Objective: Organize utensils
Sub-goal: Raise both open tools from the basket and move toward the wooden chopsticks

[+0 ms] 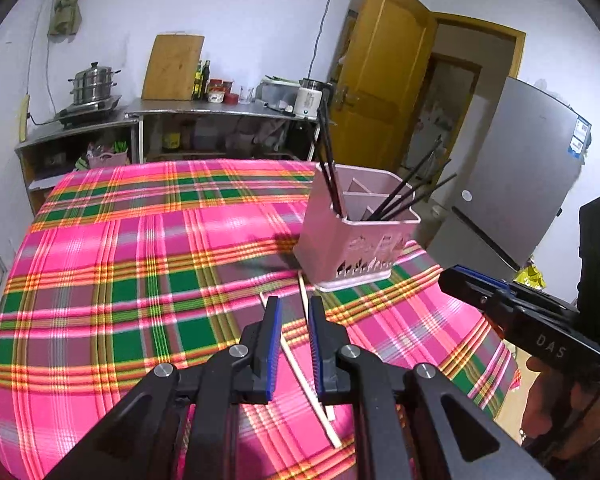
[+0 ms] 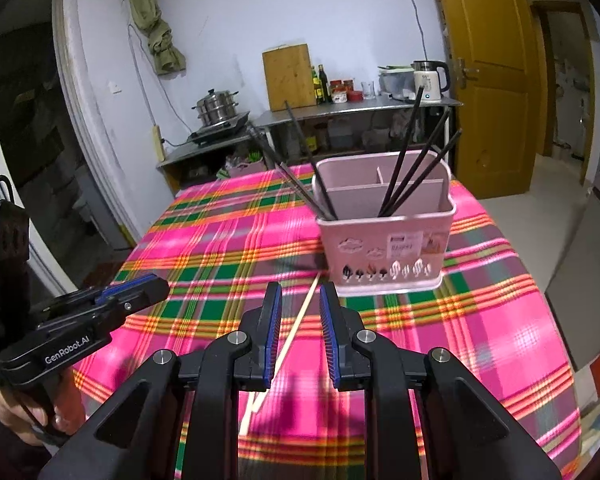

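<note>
plaid tablecloth [image 2: 220,240]; "genrobot.ai" left gripper [image 1: 294,304], "das" right gripper [image 2: 300,292], jaws narrowly apart, empty.

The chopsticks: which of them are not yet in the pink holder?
The pale wooden chopsticks lie flat on the plaid tablecloth in front of the pink holder. The black chopsticks all stand inside it.

"DAS" on the right tool [image 1: 446,280], "GenRobot.AI" on the left tool [image 2: 162,286]
</note>
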`<action>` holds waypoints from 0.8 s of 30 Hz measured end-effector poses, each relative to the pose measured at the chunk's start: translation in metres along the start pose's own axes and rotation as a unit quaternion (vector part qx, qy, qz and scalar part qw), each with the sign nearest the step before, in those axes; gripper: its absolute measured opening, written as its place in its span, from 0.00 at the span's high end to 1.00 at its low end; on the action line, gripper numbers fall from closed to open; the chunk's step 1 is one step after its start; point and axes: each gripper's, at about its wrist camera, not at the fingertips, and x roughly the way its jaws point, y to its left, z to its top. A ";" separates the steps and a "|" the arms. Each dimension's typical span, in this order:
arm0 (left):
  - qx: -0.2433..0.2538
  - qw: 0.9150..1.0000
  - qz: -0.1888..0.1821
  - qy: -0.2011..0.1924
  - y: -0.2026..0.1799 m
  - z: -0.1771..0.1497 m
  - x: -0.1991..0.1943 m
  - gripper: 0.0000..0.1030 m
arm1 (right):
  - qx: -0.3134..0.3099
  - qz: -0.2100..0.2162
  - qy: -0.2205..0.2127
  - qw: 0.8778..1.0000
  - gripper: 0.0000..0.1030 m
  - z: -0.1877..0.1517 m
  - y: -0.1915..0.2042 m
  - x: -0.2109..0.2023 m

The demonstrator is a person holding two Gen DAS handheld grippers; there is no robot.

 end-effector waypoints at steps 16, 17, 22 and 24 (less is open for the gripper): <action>-0.023 0.999 0.006 0.035 0.012 -0.023 0.018 0.88 | -0.001 0.007 0.035 0.999 0.80 -0.023 0.007 0.020; -0.024 0.999 0.006 0.037 0.013 -0.024 0.020 0.88 | 0.000 0.008 0.038 0.999 0.80 -0.024 0.007 0.022; -0.035 0.998 0.006 0.056 0.018 -0.026 0.038 0.88 | 0.004 0.008 0.049 0.999 0.80 -0.024 0.004 0.035; -0.041 0.997 0.007 0.064 0.021 -0.026 0.047 0.87 | 0.006 0.008 0.054 0.998 0.80 -0.025 0.003 0.041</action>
